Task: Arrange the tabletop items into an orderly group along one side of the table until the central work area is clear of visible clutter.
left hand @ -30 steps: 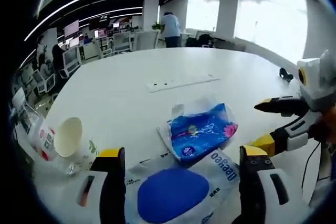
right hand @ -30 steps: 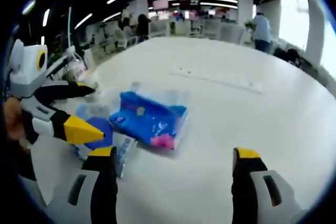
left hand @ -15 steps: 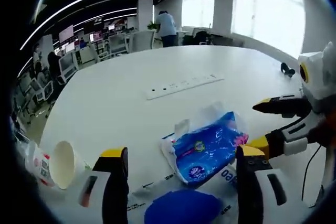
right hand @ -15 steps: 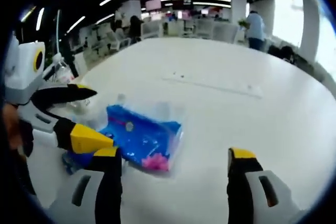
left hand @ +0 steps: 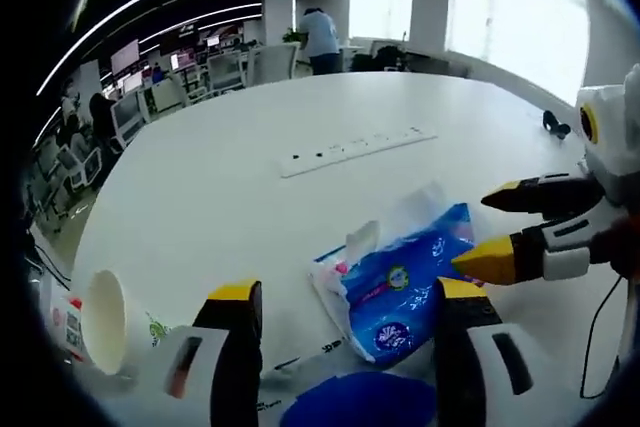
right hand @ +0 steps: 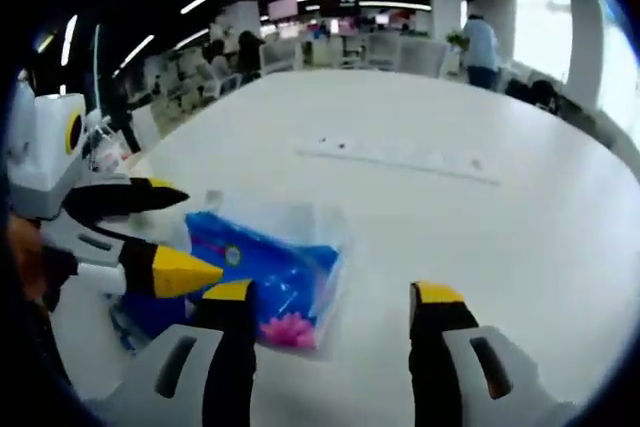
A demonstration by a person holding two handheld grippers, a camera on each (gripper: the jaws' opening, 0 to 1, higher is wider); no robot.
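A blue tissue pack [left hand: 398, 282] in clear wrap lies on the white table [left hand: 230, 187], just ahead of my open left gripper [left hand: 348, 292]. A white packet with a blue oval [left hand: 355, 409] sits under that gripper's jaws. My right gripper [left hand: 480, 230] comes in from the right, open, its lower yellow tip at the pack's right edge. In the right gripper view the tissue pack [right hand: 268, 275] lies before the left jaw of the right gripper [right hand: 333, 294], which has nothing between its fingers. The left gripper [right hand: 195, 232] reaches in from the left, over the pack.
A paper cup [left hand: 105, 319] lies on its side at the near left edge. A white power strip [left hand: 355, 147] runs across mid-table, power strip [right hand: 400, 159]. A small black object [left hand: 552, 125] sits far right. Chairs, desks and a standing person [left hand: 320, 32] are beyond the table.
Both grippers have closed in on the tissue pack, which now looks larger and nearer. The white packet has slid to the bottom edge of the left view. Both jaw gaps look slightly narrower.
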